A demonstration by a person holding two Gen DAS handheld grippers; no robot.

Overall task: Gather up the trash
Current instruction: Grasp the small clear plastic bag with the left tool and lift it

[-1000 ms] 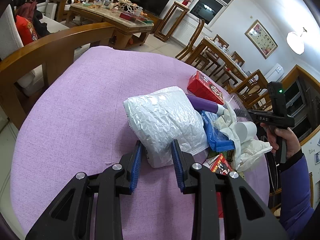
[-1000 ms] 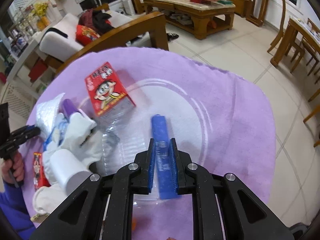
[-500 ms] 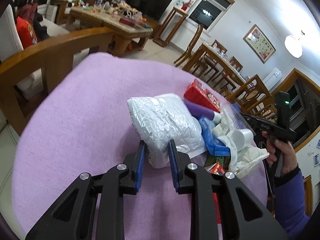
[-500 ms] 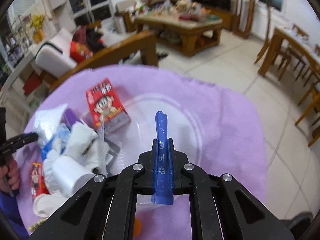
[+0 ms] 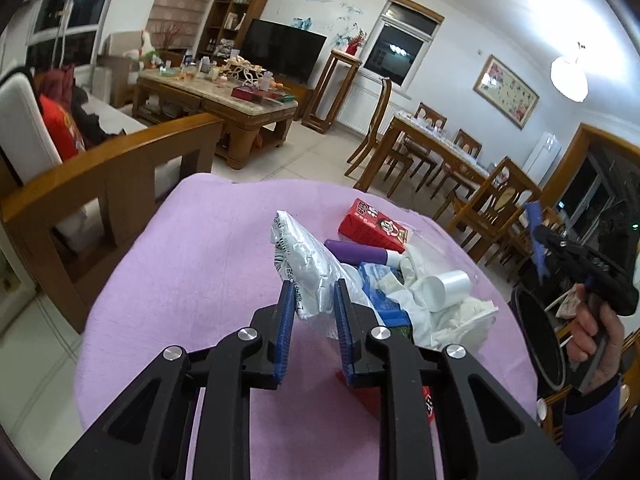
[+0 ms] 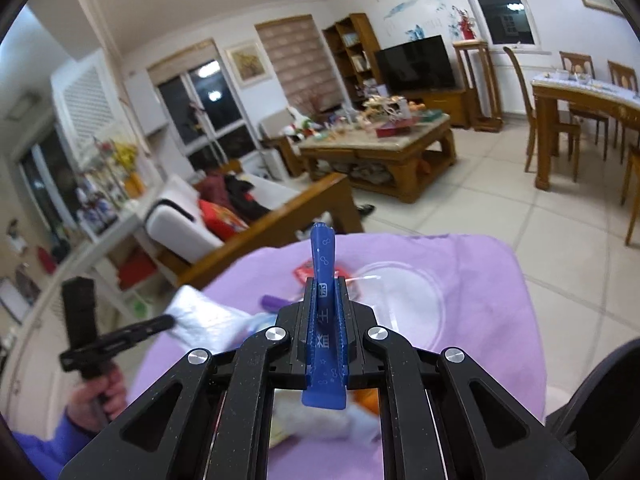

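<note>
In the left wrist view my left gripper (image 5: 314, 292) is shut on a crinkled silver plastic bag (image 5: 304, 256), held up off the purple tablecloth (image 5: 192, 280). Behind the bag lie a red carton (image 5: 374, 226), a purple tube (image 5: 356, 251) and a heap of white tissue with a paper cup (image 5: 444, 292). My right gripper (image 6: 323, 284) is shut on a flat blue wrapper (image 6: 323, 256) that sticks up between the pads, raised above the table. From the left wrist it shows at the right edge, right gripper (image 5: 538, 240), in a hand.
A clear plastic plate (image 6: 420, 300) lies on the cloth beyond the right gripper. A black bin (image 5: 540, 344) stands just off the table's right side. A wooden chair back (image 5: 120, 160) borders the far left edge. Sofa, coffee table and dining chairs fill the room behind.
The left jaws narrowed onto the silver bag and lifted it off the cloth. The right jaws shut on the blue wrapper, lifted it off the clear plate and tilted upward.
</note>
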